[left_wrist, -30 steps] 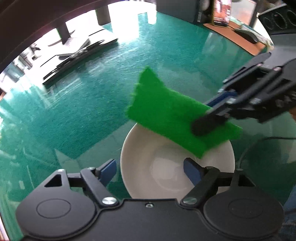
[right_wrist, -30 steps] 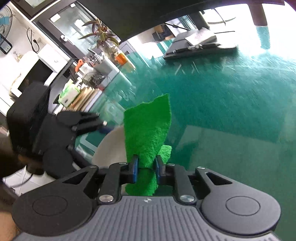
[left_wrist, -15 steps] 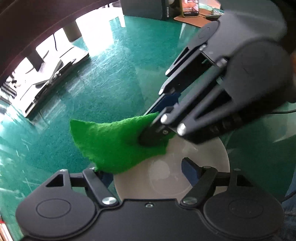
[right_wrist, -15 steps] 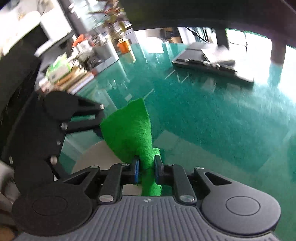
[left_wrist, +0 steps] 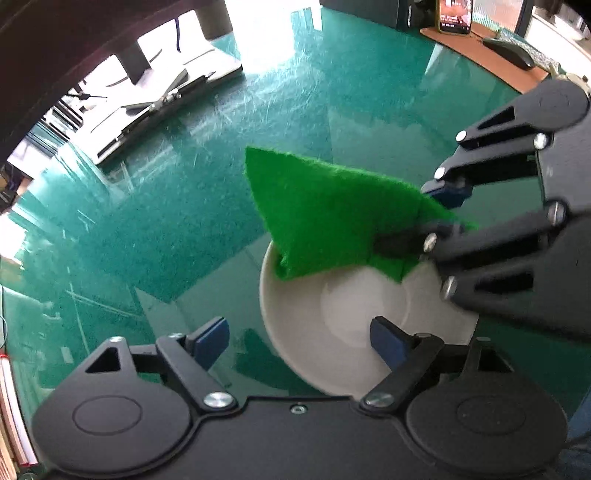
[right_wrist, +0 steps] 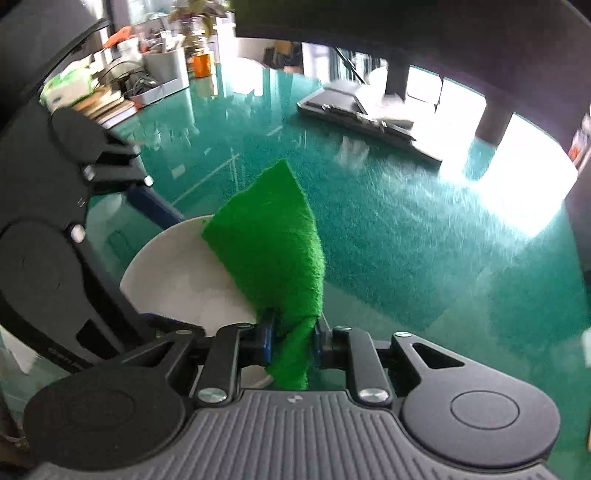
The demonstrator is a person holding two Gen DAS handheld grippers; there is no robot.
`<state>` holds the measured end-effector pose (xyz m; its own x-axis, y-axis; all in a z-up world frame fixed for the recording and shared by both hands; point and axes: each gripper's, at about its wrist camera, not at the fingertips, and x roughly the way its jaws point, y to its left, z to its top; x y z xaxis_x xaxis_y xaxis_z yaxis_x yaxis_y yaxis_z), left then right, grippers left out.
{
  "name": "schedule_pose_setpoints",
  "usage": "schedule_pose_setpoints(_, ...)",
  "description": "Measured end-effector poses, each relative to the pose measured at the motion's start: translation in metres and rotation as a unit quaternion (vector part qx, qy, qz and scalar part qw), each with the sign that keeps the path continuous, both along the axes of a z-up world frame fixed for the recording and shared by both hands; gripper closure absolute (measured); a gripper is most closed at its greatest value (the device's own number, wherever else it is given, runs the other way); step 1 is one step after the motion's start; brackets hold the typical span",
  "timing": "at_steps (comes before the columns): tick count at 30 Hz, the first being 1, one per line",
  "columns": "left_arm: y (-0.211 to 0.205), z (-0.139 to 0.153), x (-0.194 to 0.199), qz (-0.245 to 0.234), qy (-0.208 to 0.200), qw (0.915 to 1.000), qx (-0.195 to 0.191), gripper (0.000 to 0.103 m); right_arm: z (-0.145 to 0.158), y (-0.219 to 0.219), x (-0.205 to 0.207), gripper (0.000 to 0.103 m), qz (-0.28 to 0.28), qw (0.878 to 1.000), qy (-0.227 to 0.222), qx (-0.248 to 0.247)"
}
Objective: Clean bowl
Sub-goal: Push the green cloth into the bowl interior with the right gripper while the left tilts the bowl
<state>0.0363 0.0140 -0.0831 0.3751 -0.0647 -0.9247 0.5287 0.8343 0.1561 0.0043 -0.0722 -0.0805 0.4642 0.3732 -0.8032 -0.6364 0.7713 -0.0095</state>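
A white bowl [left_wrist: 354, 314] sits on the green glass table. My left gripper [left_wrist: 299, 336] is open, with its right finger over the bowl's near rim and its left finger outside the bowl. My right gripper [right_wrist: 291, 341] is shut on a folded green scouring cloth [right_wrist: 273, 243]. The cloth [left_wrist: 325, 214] hangs over the bowl's far rim. In the right wrist view the bowl [right_wrist: 177, 269] lies left of the cloth, and the left gripper's body [right_wrist: 55, 258] stands beside it.
A closed laptop [left_wrist: 162, 96] lies at the table's far left, also in the right wrist view [right_wrist: 362, 114]. A phone [left_wrist: 454, 16] and a mouse [left_wrist: 509, 53] rest on a brown mat at the far right. Books and clutter [right_wrist: 103, 99] line the table's edge.
The right gripper has swung the cloth from the bowl's left side back toward its far rim. The left gripper stays open at the bowl's near rim.
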Motion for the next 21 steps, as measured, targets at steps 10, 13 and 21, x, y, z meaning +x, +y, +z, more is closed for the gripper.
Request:
schedule_pose_setpoints(10,0.005,0.001,-0.008,-0.017,-0.017,0.9997,-0.011,0.015,0.009,-0.007,-0.001,0.034,-0.038,0.999,-0.022,0.008)
schedule_pose_setpoints(13,0.006,0.0,-0.005,-0.029,-0.017,0.9994,-0.012,0.014,0.013,-0.012,0.0,0.034,-0.053,0.998,-0.023,0.017)
schedule_pose_setpoints(21,0.015,-0.004,0.001,-0.084,-0.024,0.9953,-0.043,0.012,0.023,-0.002,-0.011,0.043,-0.043,0.997,-0.055,-0.041)
